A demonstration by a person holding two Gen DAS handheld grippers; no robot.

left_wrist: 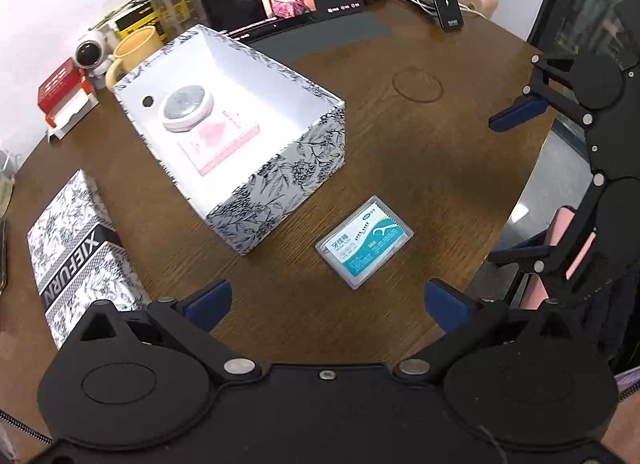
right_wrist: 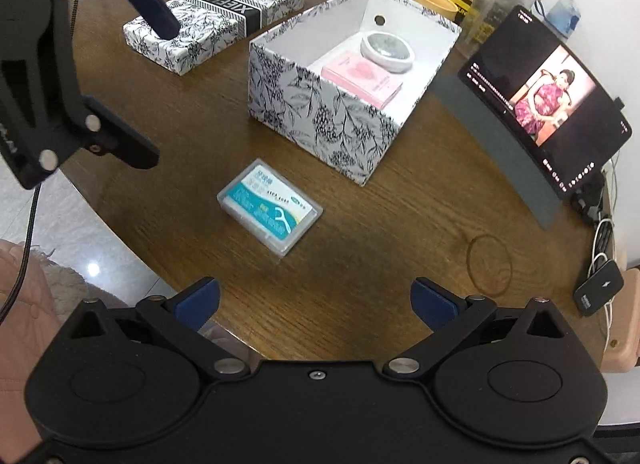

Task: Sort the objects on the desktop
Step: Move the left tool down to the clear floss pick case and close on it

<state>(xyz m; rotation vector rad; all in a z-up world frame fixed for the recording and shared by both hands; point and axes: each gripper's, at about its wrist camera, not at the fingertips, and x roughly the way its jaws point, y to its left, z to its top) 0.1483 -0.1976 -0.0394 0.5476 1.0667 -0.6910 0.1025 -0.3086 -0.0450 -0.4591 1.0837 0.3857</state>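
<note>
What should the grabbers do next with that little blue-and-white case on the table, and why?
Probably lower the right gripper over the floss pick case and close on it. The case lies alone on the table, outside the open floral box, where the pink box and round tin already sit. Both grippers are open and empty.

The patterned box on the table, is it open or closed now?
Open. The box has no lid on; its white inside shows a round tin and a pink packet. The lid lies apart on the table.
</note>
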